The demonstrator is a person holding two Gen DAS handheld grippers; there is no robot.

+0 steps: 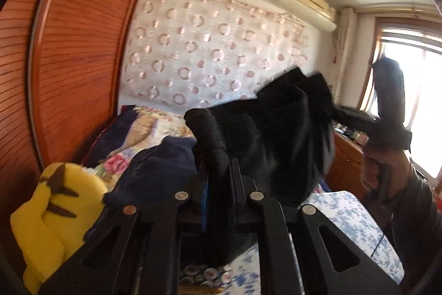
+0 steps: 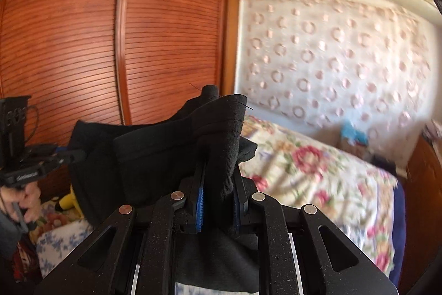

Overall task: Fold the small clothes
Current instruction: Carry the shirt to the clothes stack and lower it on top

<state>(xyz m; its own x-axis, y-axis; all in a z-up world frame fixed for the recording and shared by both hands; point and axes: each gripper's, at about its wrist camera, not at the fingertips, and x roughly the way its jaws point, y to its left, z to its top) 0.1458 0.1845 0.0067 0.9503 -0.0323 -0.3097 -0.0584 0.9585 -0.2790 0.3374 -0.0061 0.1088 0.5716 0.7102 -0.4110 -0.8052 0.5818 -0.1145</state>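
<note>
Both the left gripper (image 1: 218, 156) and right gripper (image 2: 218, 184) had jaws clamped on the black knit garment (image 2: 154, 156), held aloft mid-frame, no fold laid yet.

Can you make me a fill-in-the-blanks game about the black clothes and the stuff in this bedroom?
1. Both tongs, the left tongs and the right tongs, are shut on a soft knitted garment coloured ____.
2. The soft plush toy beside the bed is ____.
3. The slatted wardrobe doors are made of ____.

Missing words: black; yellow; wood
</note>
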